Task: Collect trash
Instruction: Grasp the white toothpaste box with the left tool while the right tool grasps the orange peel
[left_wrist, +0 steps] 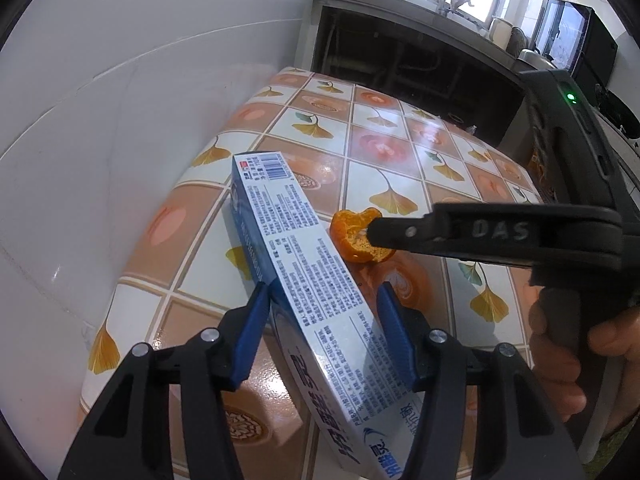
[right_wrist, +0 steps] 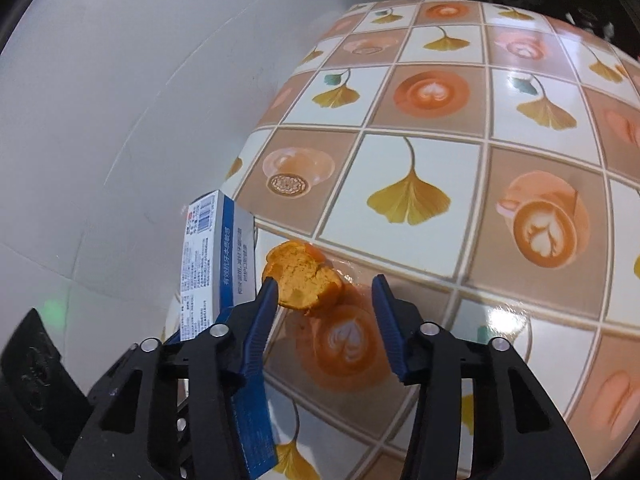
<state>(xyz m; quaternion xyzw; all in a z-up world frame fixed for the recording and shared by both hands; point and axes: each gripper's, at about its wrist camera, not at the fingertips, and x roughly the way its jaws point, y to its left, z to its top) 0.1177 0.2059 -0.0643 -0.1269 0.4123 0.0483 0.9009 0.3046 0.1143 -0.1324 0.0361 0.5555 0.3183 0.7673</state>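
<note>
Now the left gripper [left_wrist: 324,322] pinches the box [left_wrist: 304,272], and just beside the box the right gripper [right_wrist: 326,308] — jaws spread, one pad touching — must shift to straddle the orange peel [right_wrist: 300,278] before squeezing.

Black tool [left_wrist: 324,300] frames, blue pads, silver screws, perhaps "DAS" lettering

Blue-white carton [left_wrist: 304,280] tilted, orange peel [left_wrist: 358,236] beside
</note>
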